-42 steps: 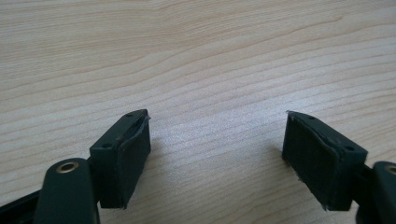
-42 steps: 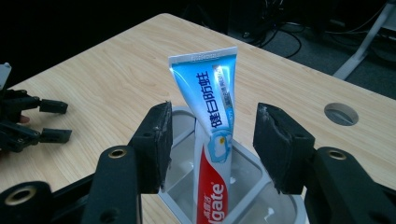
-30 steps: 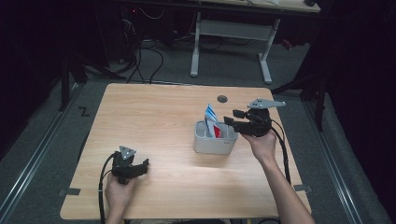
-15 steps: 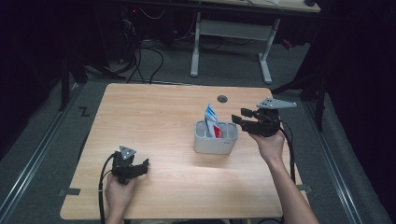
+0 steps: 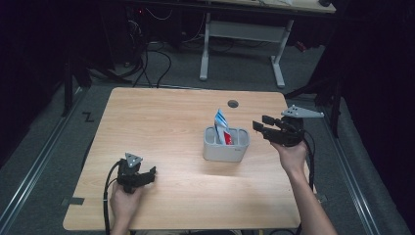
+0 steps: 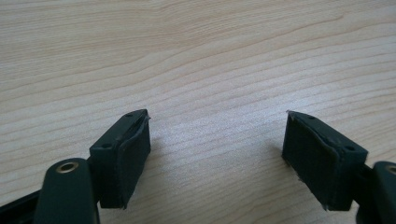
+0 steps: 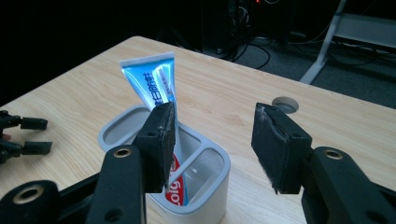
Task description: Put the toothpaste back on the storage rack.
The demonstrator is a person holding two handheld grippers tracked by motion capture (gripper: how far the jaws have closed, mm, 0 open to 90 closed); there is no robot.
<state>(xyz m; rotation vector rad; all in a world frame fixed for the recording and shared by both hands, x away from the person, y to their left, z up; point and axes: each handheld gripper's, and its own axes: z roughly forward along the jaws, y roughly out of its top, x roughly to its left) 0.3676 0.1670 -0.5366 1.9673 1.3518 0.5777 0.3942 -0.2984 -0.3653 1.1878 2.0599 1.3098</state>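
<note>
The tabletop (image 5: 161,122) is pale wood, smooth, with fine grain lines. The holder (image 7: 212,179) is grey plastic, matt and smooth. The toothpaste tube (image 7: 154,84) is shiny plastic. The tongs (image 6: 217,154) have black pads (image 6: 133,156), dull and rough-edged.

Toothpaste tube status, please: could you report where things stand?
Both tongs open, empty: right, left. Toothpaste tube upright in grey holder. Nothing in the way.
</note>
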